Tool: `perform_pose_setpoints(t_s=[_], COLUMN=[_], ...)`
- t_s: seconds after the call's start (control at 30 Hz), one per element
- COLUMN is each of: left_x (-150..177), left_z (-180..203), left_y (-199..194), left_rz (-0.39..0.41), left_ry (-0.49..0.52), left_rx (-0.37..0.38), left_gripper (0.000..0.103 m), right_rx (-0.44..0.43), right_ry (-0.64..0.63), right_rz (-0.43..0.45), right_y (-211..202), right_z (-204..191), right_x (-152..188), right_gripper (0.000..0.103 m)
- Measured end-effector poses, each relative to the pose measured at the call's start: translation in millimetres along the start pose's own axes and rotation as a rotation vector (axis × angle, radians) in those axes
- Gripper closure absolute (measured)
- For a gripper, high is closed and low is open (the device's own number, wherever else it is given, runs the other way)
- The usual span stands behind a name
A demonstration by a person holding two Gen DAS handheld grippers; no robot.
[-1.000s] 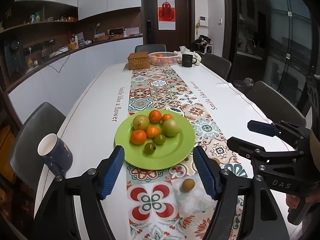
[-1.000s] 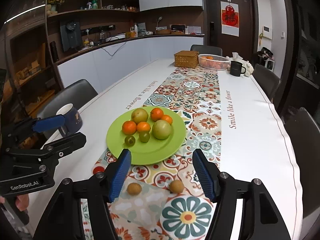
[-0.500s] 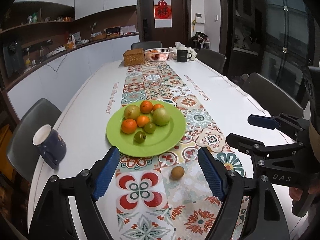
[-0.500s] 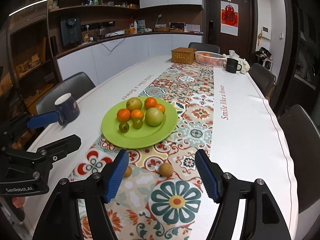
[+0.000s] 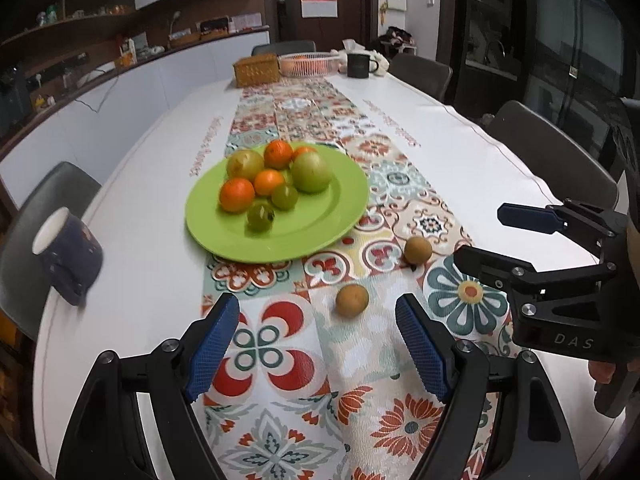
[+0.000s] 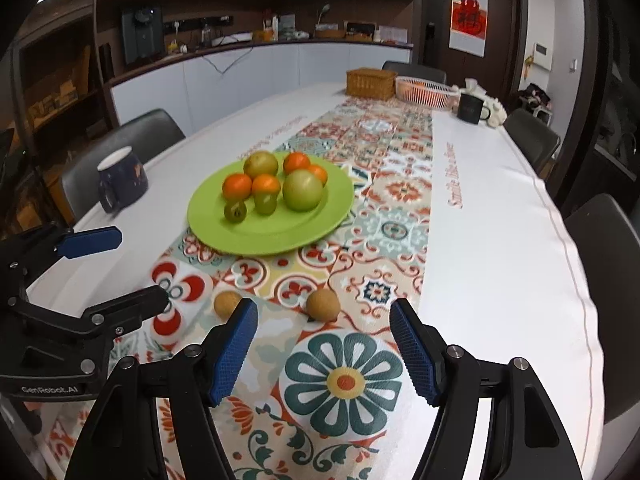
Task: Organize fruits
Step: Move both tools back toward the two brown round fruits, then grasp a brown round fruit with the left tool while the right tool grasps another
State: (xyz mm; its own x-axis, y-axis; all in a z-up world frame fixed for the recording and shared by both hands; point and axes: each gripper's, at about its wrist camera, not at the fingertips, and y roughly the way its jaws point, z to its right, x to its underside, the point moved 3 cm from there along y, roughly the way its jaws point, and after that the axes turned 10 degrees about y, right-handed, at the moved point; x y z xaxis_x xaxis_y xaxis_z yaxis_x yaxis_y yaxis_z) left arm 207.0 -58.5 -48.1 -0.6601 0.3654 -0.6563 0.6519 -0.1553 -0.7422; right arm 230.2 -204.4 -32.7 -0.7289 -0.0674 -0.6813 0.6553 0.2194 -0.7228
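Both wrist views look down the long bench point(image 5: 460, 168) from its near end, low and close over the runner. The left view sits left and catches the right hand-held gripper point(image 5: 492, 236) at its right edge; the right view catches the left hand-held gripper point(image 6: 132, 268) at its left. Both share the plate point(image 5: 320, 224) point(image 6: 256, 236) and two loose fruits.

My right gripper point(image 6: 323, 354) hung wide open at bottom centre, above the patterned runner point(image 6: 384, 216). Two brown fruits point(image 6: 323, 305) lay just beyond its fingertips. The green plate point(image 6: 256, 236) of fruit sat mid-frame, a mug point(image 6: 122, 180) at left.
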Motion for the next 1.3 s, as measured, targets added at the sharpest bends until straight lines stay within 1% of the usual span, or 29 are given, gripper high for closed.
perform_pose_setpoints(t_s=[0.33, 0.4, 0.43, 0.47, 0.53, 0.73, 0.77, 0.83, 0.87, 0.97, 1.0, 1.07, 1.1, 1.17, 1.3], left_x=[6.8, 6.0, 5.7, 5.6, 4.6, 2.2, 2.1, 1.8, 1.7, 0.9, 1.0, 1.5, 1.7, 1.0, 0.2], left_z=[8.7, 9.5, 10.3, 10.5, 11.0, 12.7, 13.2, 14.2, 14.7, 17.7, 18.2, 18.6, 18.5, 18.0, 16.7], left_y=[33.4, 38.7, 42.0, 44.5, 50.4, 58.8, 60.3, 62.8, 64.0, 65.4, 66.2, 68.0, 69.3, 70.0, 69.9], left_rz=[-0.033, -0.039, -0.042, -0.045, -0.054, -0.064, -0.069, -0.074, -0.078, -0.08, -0.083, -0.087, -0.09, -0.09, -0.089], left_ry=[0.023, 0.022, 0.025, 0.026, 0.026, 0.018, 0.014, 0.006, 0.005, 0.006, 0.006, 0.002, 0.0, -0.004, -0.008], left_rx=[0.053, 0.064, 0.065, 0.061, 0.063, 0.087, 0.098, 0.117, 0.124, 0.135, 0.14, 0.148, 0.154, 0.161, 0.164], left_gripper=[0.024, 0.027, 0.029, 0.033, 0.038, 0.049, 0.054, 0.06, 0.061, 0.068, 0.069, 0.072, 0.074, 0.075, 0.075], right_rx=[-0.001, 0.001, -0.003, -0.003, -0.005, -0.009, -0.009, -0.012, -0.012, -0.018, -0.017, -0.02, -0.022, -0.016, -0.022], right_ry=[0.009, 0.009, 0.01, 0.011, 0.016, 0.023, 0.027, 0.03, 0.032, 0.037, 0.037, 0.032, 0.029, 0.024, 0.031], right_rz=[-0.067, -0.077, -0.084, -0.09, -0.101, -0.128, -0.129, -0.132, -0.134, -0.142, -0.142, -0.146, -0.148, -0.146, -0.138], right_y=[36.1, 42.6, 46.1, 49.0, 54.4, 68.6, 70.4, 73.1, 74.4, 78.6, 79.5, 80.9, 81.7, 82.0, 79.5], right_z=[4.4, 4.6, 4.4, 4.4, 5.0, 6.0, 6.3, 6.7, 6.6, 6.4, 5.9, 4.4, 3.6, 3.1, 2.9], right_x=[7.1, 7.1, 7.1, 6.9, 6.9, 6.6, 6.2, 5.7, 5.4, 5.0, 5.1, 5.4, 5.9, 6.5, 7.2], right_gripper=[0.035, 0.036, 0.038, 0.04, 0.043, 0.052, 0.053, 0.054, 0.058, 0.062, 0.062, 0.068, 0.069, 0.072, 0.072])
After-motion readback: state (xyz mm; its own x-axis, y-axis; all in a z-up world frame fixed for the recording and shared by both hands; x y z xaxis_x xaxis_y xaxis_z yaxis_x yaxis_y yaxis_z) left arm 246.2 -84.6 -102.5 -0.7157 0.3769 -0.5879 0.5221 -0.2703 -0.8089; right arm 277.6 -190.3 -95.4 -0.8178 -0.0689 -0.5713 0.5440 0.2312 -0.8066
